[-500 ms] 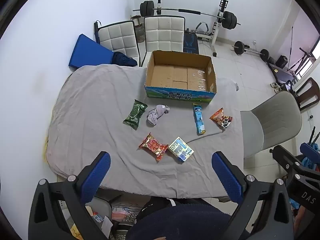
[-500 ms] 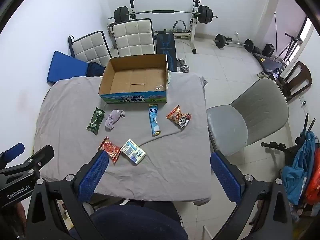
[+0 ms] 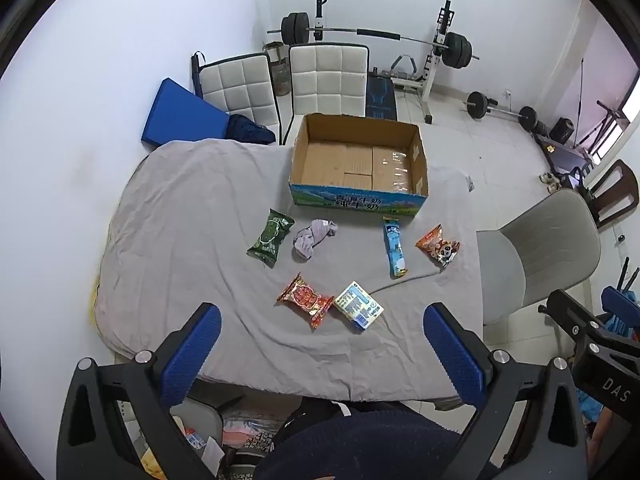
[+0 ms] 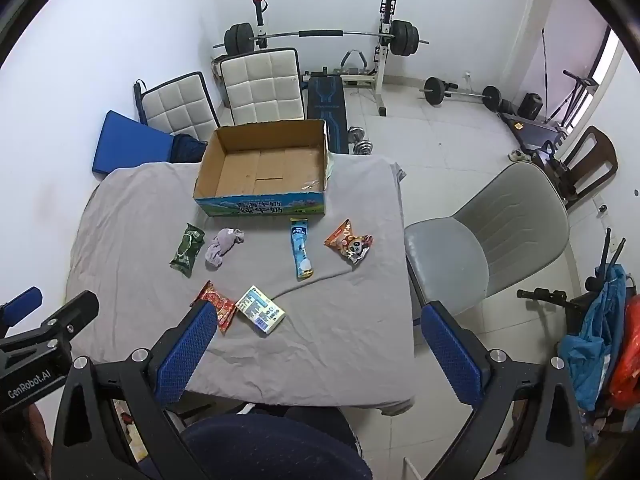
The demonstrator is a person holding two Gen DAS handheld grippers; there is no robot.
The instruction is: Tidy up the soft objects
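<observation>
2 tools (left [image 3: 320, 344], right [image 4: 316, 344]) spread wide, empty; right finger [image 4: 188, 344] hides red packet [image 4: 218, 304] corner.

Grey wrinkled cloth over the table [image 3: 192, 216]; brown cardboard box [image 3: 360, 160] with a blue-green printed front; dark green snack packet [image 3: 270, 237]; lilac crumpled sock [image 3: 314, 237]; light blue stick pack [image 3: 394, 246]; orange pouch [image 3: 438, 245] — panda print; red wrapper [image 3: 306, 299].

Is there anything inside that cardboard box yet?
No, the cardboard box shows only its bare bottom flaps, while the snack packets and the crumpled cloth lie outside it on the grey sheet.
</observation>
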